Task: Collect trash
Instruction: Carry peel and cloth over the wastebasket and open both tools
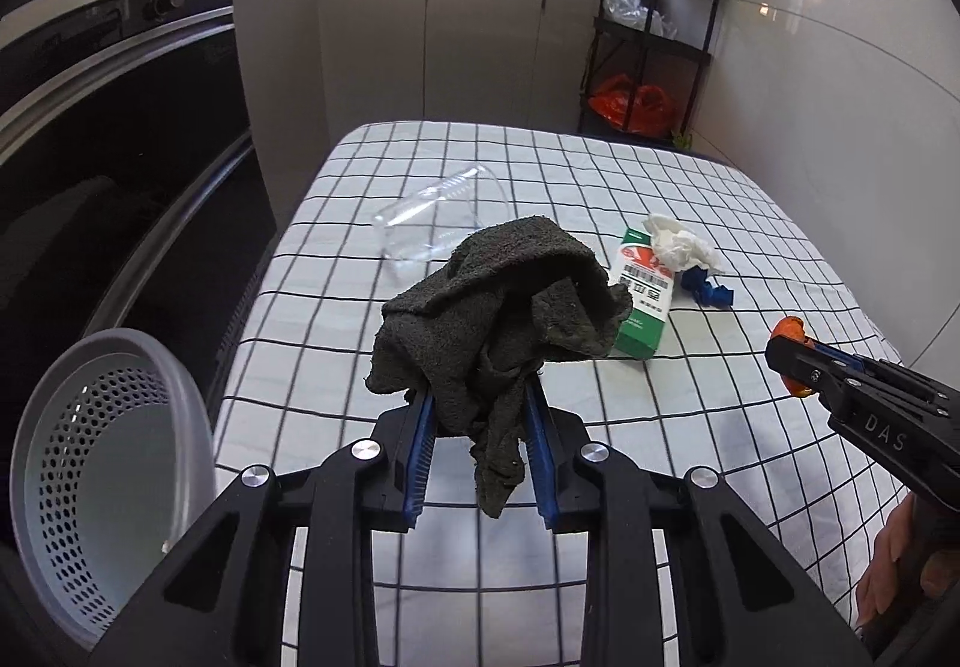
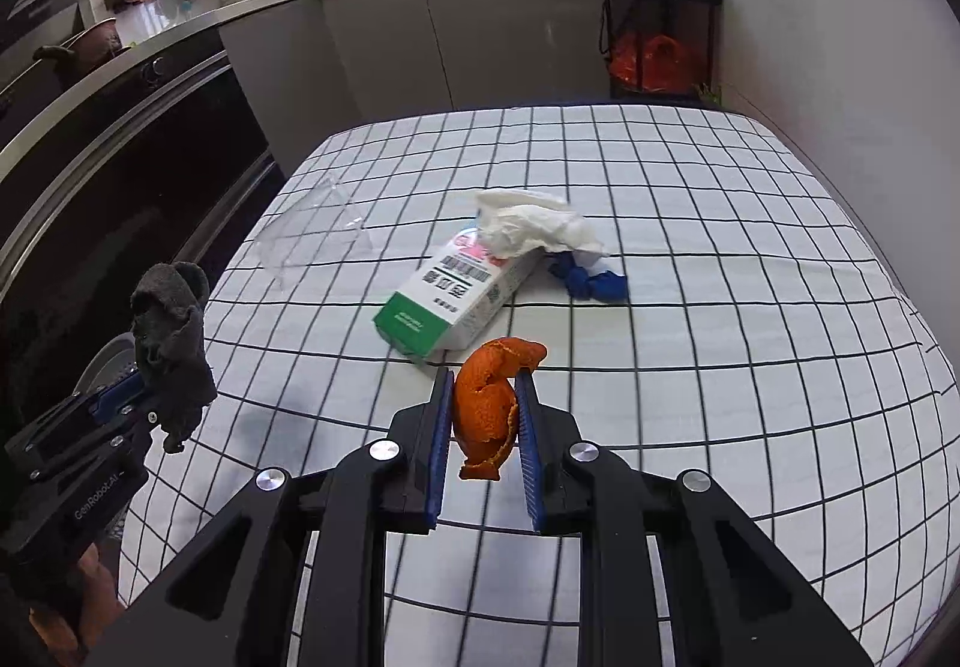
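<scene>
My left gripper (image 1: 480,403) is shut on a dark grey rag (image 1: 498,319) and holds it above the checked table (image 1: 690,427); the rag also shows in the right wrist view (image 2: 171,337). My right gripper (image 2: 483,397) is shut on an orange peel (image 2: 489,403), also above the table. A green and white carton (image 2: 456,295) lies on its side mid-table, with a crumpled white tissue (image 2: 534,223) on its far end and a blue wrapper (image 2: 591,280) beside it. A clear plastic cup (image 1: 432,217) lies on its side at the left.
A grey perforated bin (image 1: 108,487) stands off the table's left edge, below my left gripper. A dark oven front (image 1: 120,156) lies left. A black shelf rack (image 1: 654,24) with bags stands at the back right beside a white wall.
</scene>
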Tool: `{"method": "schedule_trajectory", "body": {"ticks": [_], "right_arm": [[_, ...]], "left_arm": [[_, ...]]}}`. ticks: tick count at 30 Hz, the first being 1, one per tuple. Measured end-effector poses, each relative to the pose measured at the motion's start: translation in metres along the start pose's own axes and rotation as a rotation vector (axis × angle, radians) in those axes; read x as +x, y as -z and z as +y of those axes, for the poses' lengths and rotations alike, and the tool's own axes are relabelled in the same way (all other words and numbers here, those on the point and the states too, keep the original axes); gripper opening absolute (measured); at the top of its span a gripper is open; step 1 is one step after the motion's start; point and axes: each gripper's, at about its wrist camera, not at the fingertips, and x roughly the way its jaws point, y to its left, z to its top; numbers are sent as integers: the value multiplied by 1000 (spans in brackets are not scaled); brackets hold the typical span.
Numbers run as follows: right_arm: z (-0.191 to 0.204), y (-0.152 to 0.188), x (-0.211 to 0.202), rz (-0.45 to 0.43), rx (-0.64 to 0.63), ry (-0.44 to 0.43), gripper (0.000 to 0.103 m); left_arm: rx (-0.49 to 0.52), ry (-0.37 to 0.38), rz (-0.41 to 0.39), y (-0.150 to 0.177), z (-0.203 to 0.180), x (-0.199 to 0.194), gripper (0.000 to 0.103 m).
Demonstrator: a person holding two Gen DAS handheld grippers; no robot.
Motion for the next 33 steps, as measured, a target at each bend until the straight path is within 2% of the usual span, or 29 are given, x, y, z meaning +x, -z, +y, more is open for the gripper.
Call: {"method": "schedule_trajectory", "body": {"ticks": [6, 16, 21, 27, 33], "right_arm": [[47, 3, 3, 2, -54, -79, 20], [131, 1, 7, -1, -144, -199, 20], [175, 0, 10, 0, -168, -261, 20], [230, 4, 13, 5, -241, -321, 20], [268, 10, 23, 20, -309, -348, 20]], "left_arm": [[-64, -48, -7, 3, 47, -25, 27], [-104, -207, -40, 10, 130, -69, 27], [-144, -261, -49, 19, 165, -81, 27], [-205, -293, -34, 34, 200, -81, 27], [-251, -298, -12, 45, 222, -80, 27]]}}
